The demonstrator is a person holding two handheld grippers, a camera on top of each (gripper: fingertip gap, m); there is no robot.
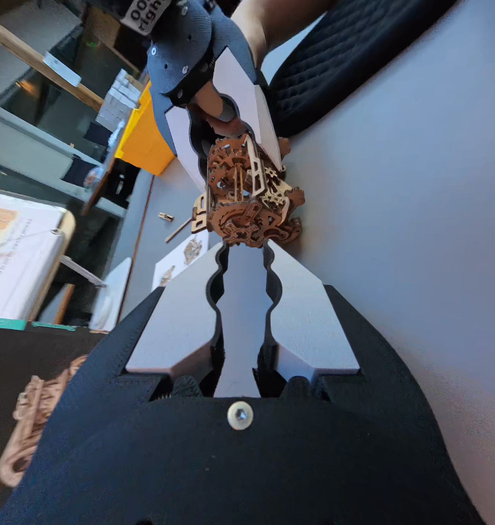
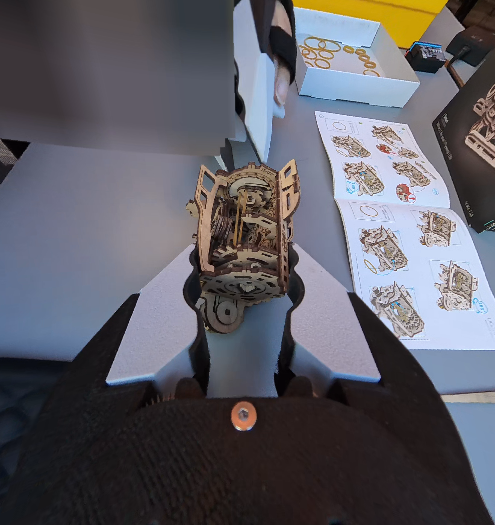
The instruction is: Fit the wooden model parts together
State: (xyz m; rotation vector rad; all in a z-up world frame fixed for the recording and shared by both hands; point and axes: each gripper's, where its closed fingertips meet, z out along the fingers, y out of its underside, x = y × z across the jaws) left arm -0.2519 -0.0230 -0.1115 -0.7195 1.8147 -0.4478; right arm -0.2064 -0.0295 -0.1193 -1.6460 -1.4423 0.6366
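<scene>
— Where is the wooden model [image 2: 242, 244] at this moment?

— Lifted above the grey table [image 2: 84, 227], clamped between the two pads of the right gripper [image 2: 242, 264]. Those pads press on the model's two side walls near its lower end, so that gripper is closed on it.

— And the other tool?

— The left gripper [image 1: 245, 247] faces it from the opposite side. Its fingers stand apart with nothing between them, their tips just beside the model's end face and its cross-shaped hub [image 1: 240, 234]; whether they touch, I cannot tell.

— Which way does the model lie?

— Its long axis runs straight out from the right gripper toward the left one, so the two tools meet it end to end. The free end is the one nearest the left gripper.

— What does the coming move hinge on?

— My guess: the left gripper works on that end face along the same axis. A rubber band [image 2: 239, 220] is stretched inside the frame; the instruction sheet [image 2: 391, 216] lies open to the right, a white box of rubber bands [image 2: 354, 85] beyond it.
</scene>
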